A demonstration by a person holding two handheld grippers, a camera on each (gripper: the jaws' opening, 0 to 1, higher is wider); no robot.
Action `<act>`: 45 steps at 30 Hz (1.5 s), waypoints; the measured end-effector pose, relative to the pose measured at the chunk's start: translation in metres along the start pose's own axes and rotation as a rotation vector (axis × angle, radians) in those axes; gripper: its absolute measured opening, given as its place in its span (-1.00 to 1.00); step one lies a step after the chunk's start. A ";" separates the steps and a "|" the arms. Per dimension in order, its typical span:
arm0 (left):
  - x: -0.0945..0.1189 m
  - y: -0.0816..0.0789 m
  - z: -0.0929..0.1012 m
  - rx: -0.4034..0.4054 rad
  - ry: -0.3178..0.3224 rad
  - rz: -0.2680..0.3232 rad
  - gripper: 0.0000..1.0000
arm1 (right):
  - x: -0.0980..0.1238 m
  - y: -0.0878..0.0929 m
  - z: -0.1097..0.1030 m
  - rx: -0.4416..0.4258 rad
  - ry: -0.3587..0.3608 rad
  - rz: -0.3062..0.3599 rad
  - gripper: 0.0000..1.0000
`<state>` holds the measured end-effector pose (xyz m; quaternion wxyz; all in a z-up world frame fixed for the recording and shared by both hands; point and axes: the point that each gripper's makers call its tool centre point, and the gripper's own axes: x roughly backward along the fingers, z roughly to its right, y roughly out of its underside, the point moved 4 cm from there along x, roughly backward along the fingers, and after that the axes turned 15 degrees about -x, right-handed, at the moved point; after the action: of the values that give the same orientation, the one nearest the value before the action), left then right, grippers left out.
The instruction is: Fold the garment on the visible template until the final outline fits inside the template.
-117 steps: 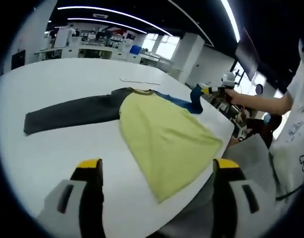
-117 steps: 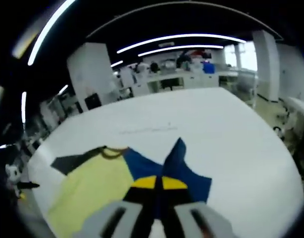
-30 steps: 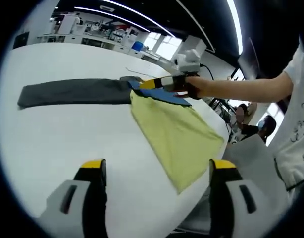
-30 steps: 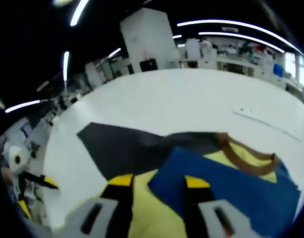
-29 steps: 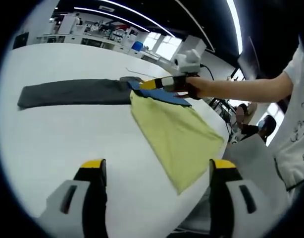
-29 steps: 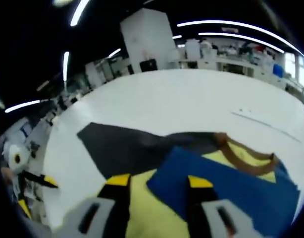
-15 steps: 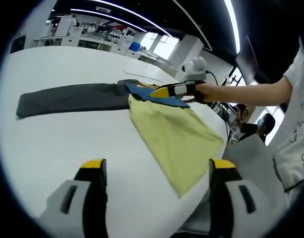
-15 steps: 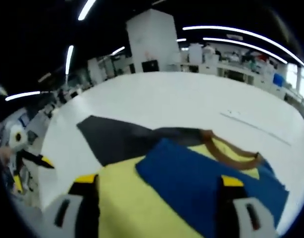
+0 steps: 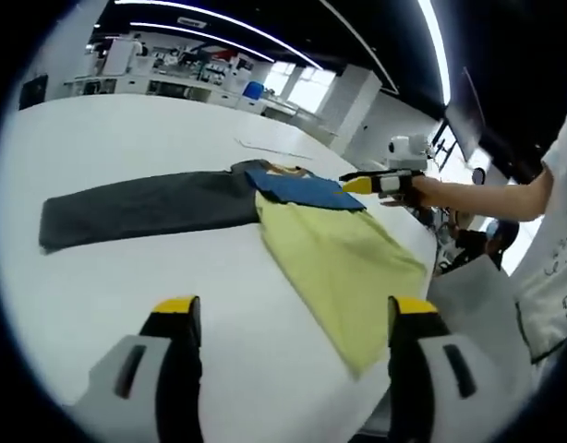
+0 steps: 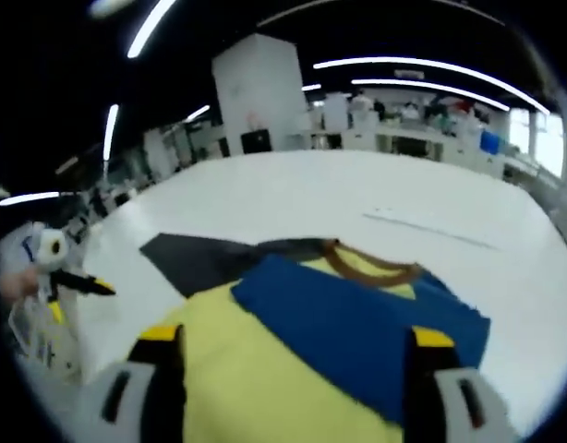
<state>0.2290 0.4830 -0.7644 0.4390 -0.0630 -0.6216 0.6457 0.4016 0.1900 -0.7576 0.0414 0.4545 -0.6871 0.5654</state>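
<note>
The garment lies flat on the white table (image 9: 126,295). It has a yellow body (image 9: 343,263), a dark grey sleeve (image 9: 140,205) stretched out to the left, and a blue sleeve (image 9: 307,189) folded across the chest below the brown collar (image 10: 368,265). My left gripper (image 9: 288,323) is open over bare table, short of the garment. My right gripper (image 10: 293,341) is open, its jaws wide apart above the yellow body (image 10: 228,369) and the blue sleeve (image 10: 357,323), holding nothing. In the left gripper view the right gripper (image 9: 371,185) hovers just off the blue sleeve's end.
A thin pale line (image 9: 270,148) marks the table beyond the collar, and the same thin line (image 10: 431,233) is in the right gripper view. The table edge (image 9: 422,249) runs close to the yellow hem. A person's arm (image 9: 487,196) reaches in from the right. Benches stand far behind.
The right gripper carried the blue sleeve across the chest, laid it down, opened its jaws wide and drew back off the garment. The left gripper stayed open over the table.
</note>
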 end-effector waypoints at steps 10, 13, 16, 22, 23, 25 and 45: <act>0.005 -0.009 -0.049 -0.008 -0.066 -0.008 0.57 | 0.066 0.011 0.032 -0.091 0.092 0.084 0.99; 0.008 -0.009 -0.070 -0.007 -0.133 -0.019 0.54 | 0.084 0.019 0.037 -0.107 0.121 0.092 0.99; 0.015 -0.007 -0.094 -0.003 -0.229 -0.043 0.52 | 0.100 0.026 0.037 -0.134 0.146 0.106 0.97; 0.031 -0.002 -0.139 0.034 -0.388 -0.066 0.46 | 0.127 0.040 0.045 -0.173 0.188 0.131 0.93; 0.034 0.000 -0.146 0.039 -0.420 -0.078 0.45 | 0.130 0.043 0.045 -0.179 0.194 0.135 0.93; 0.039 0.000 -0.158 0.043 -0.458 -0.086 0.44 | 0.138 0.048 0.046 -0.193 0.206 0.141 0.92; 0.041 0.017 -0.212 0.113 -0.579 -0.160 -0.18 | 0.191 0.071 0.055 -0.266 0.291 0.177 0.88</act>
<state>0.3286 0.6702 -0.8070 0.2958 0.1973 -0.6870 0.6337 0.2677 0.0311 -0.7214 0.1501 0.2963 -0.7796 0.5309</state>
